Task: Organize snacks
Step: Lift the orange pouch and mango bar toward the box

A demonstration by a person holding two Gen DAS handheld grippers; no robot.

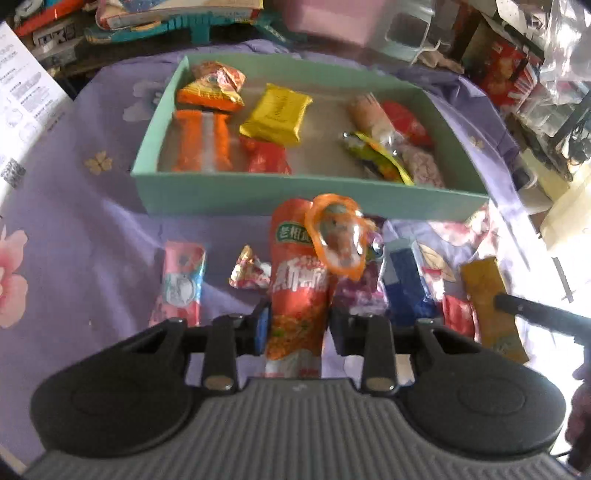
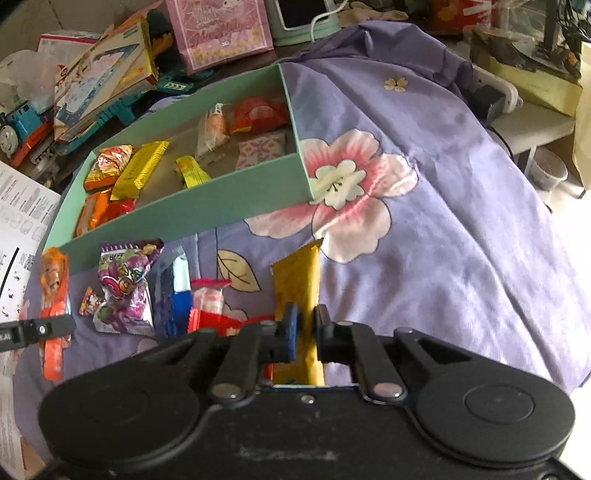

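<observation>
box (image 1: 221,192): mint green | cloth (image 2: 461,240): lilac, pink flowers | held packet (image 2: 297,280): yellow

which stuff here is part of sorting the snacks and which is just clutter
Job:
- green box
- orange snack pack, clamped in left gripper
- yellow snack stick, clamped in right gripper
- purple pack, blue pack, red pack on the cloth

Clutter:
- toy train
- pink bag
- leaflet
</observation>
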